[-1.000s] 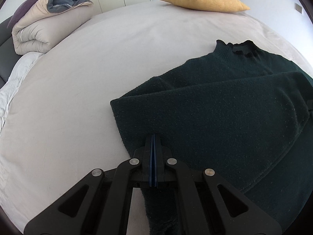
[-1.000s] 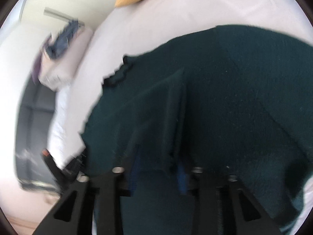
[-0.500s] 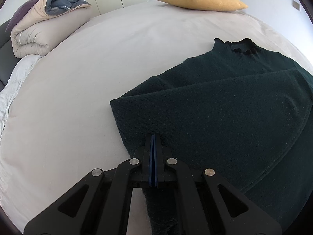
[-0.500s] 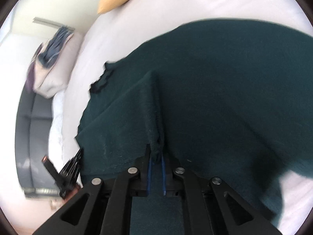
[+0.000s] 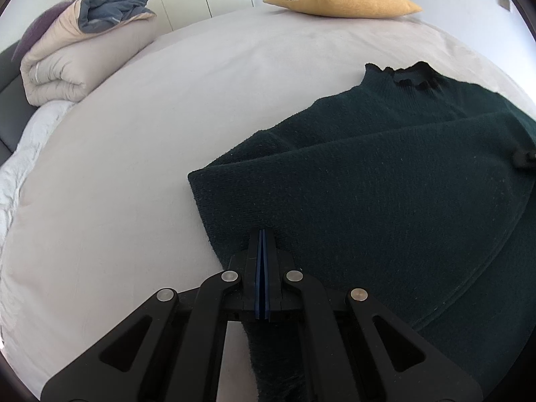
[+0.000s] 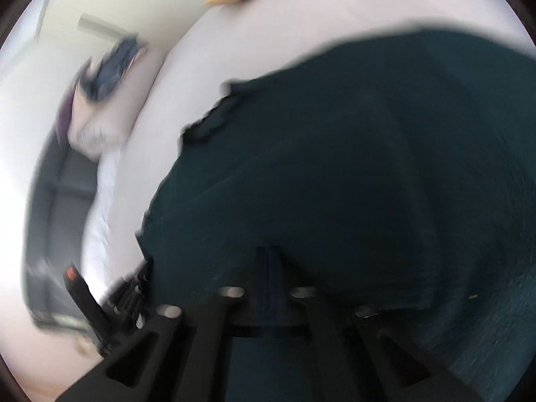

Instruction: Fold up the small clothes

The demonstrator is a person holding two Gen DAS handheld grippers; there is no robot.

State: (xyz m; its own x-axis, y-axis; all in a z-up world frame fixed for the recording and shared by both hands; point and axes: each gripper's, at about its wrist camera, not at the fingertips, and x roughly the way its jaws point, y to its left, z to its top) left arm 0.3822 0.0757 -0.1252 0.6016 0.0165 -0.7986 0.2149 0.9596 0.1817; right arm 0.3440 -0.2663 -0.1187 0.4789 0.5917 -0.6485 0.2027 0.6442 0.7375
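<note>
The dark green sweater (image 5: 385,201) is lying on the bed (image 5: 167,134), collar toward the yellow pillow (image 5: 341,0). The left gripper (image 5: 262,234) is pinching its edge; the right gripper (image 6: 268,251), blurred, is looking closed on the sweater too.

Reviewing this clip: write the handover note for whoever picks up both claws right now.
Left claw: shut on the sweater at its near edge.
Right claw: shut on the sweater too; this view is blurred, so the exact spot is unclear.
The sweater lies on the bed, collar pointing toward the yellow pillow.
Done: one layer already lies folded over the body.
Left: lay the held fabric down, release, finish folding.
</note>
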